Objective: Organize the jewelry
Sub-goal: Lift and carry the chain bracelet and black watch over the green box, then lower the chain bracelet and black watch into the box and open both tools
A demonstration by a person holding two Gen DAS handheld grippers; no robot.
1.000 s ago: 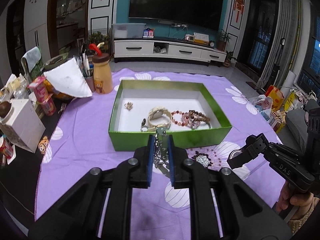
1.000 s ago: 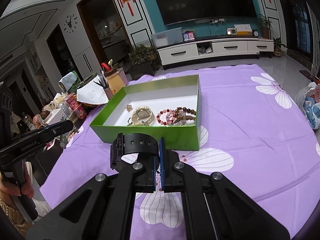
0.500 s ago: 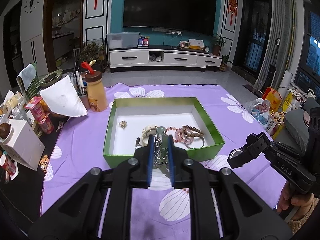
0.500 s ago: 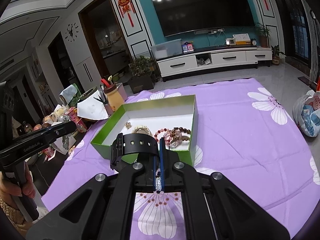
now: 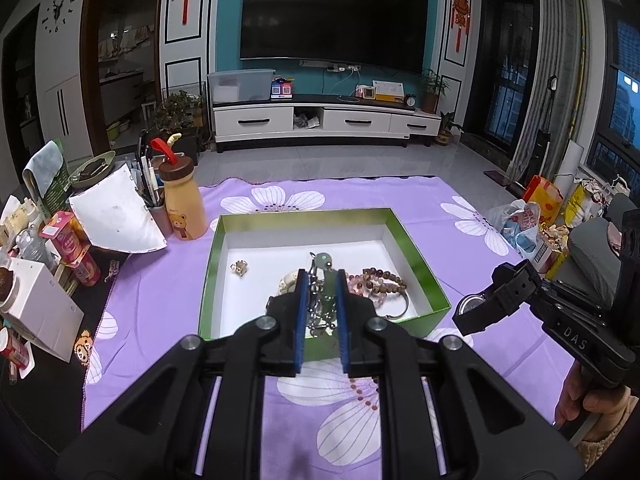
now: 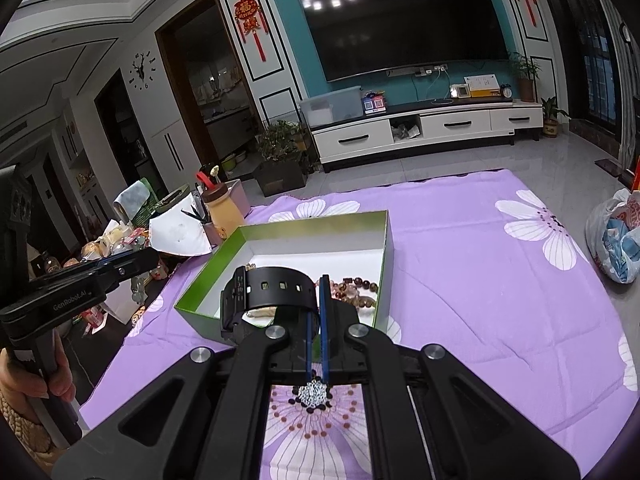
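The jewelry on this worktop stands in three lots. Most of it lies in the green box (image 5: 416, 256): bead bracelets (image 5: 378, 280) at the right of the white floor, a pale bangle (image 5: 289, 284) at the middle, and a small gold piece (image 5: 240, 267) alone at the left. The other two pieces are off the purple cloth (image 5: 152, 300) and in my hands.

My left gripper (image 5: 322, 296) has its jaws drawn narrow on a chain with a green pendant (image 5: 323, 276). The chain hangs bunched between the blue pads, with the pendant standing out past the tips. In the left wrist view the pendant lies over the middle of the box floor; I judge the jaws to be above the near wall or just inside it, though the fisheye makes that depth uncertain.

My right gripper (image 6: 318, 320) has its jaws pressed almost together on the strap of a black watch (image 6: 272, 294). The strap loop runs crosswise to the jaws and sticks out to their left, with the watch case hanging at the far left end. In the left wrist view the watch (image 5: 492, 302) sits off the box's near right corner, outside it.

The relation that governs the drop: the box lies straight ahead of both pairs of jaws, its long axis crosswise to them. The left hand is the nearer, so I judge the pendant chain ready to go in first. The watch needs carrying forward and leftward, and I would aim it at the bare floor left of the bangle.
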